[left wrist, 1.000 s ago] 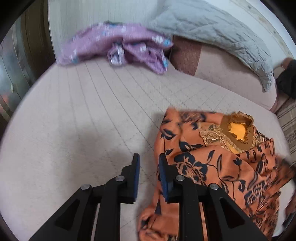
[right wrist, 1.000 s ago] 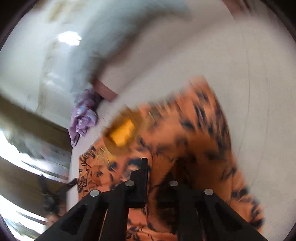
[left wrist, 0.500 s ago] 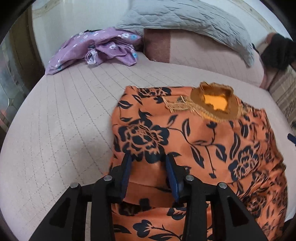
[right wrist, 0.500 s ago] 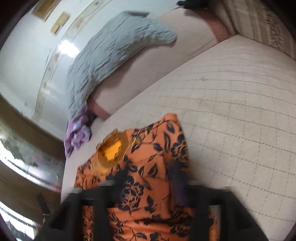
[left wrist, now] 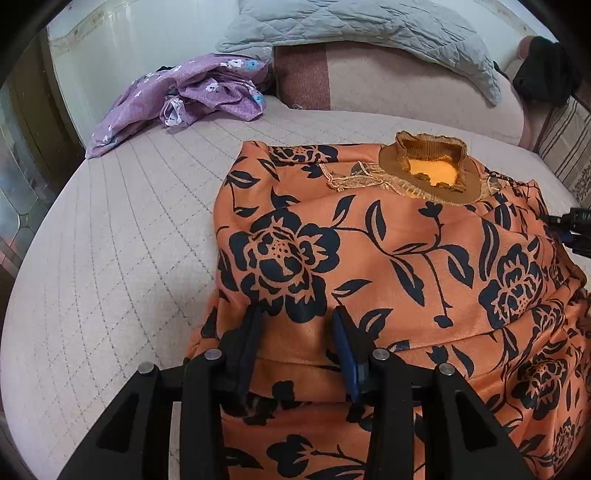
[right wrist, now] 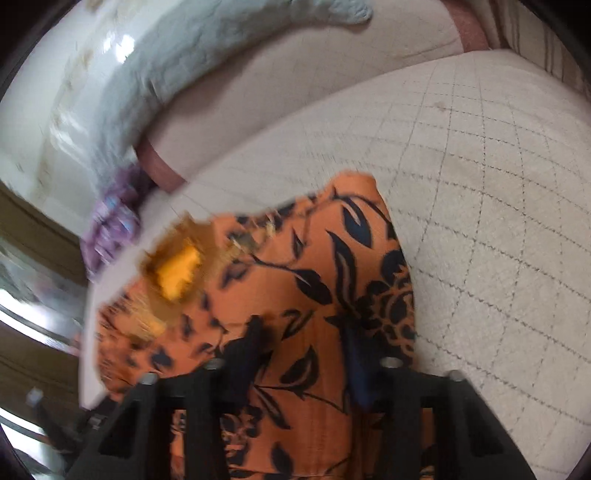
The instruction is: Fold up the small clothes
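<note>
Your left claw (left wrist: 295,332) and right claw (right wrist: 303,343) both sit spread apart over the orange top (left wrist: 388,266) on the bed (left wrist: 110,240), gripping nothing. The top runs straight ahead toward its collar (left wrist: 430,171)

top (left wrist: 388,258): orange, navy floral print, tan ribbed collar, yellow lining | garment (left wrist: 192,92): purple, white/blue flowers | bed (left wrist: 110,240): pale beige, grid quilting | quilt (left wrist: 369,26): grey | tongs (left wrist: 297,332): black, blue pads
</note>
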A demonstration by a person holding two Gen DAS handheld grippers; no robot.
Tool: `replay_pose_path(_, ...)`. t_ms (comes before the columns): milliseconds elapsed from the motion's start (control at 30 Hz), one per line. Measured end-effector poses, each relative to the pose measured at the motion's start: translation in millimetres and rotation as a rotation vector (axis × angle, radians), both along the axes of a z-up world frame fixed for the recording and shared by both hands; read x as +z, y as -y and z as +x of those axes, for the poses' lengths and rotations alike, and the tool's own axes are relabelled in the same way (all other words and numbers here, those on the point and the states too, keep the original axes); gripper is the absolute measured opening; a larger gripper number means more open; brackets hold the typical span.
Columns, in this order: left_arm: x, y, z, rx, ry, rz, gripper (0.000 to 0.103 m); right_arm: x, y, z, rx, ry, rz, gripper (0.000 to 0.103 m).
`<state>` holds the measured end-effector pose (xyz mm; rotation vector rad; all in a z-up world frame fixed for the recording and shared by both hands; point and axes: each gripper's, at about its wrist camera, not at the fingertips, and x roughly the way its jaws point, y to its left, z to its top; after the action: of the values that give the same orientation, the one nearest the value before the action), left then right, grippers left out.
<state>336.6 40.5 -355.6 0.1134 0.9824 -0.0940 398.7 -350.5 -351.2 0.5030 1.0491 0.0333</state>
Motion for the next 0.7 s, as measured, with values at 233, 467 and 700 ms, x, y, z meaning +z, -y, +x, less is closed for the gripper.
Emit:
replay_pose_path(233,-0.6,3.3,-0.3,0.027,0.014,0.007,0.043,50.4,-9.6,-19.6,0.025,0.168,-0.055,0.010)
replay_pose_path(467,0.2,5.7,-2.9,0.045,0.020,0.034,0.043,86.0,16.9,-48.0,-0.072,0.276,-0.111,0.006)
replay_pose_path(700,8.4,6.1,-5.0,0.060,0.045,0.027,0.043,70.4,21.6,-40.0,-0.028,0.190,-0.024,0.010)
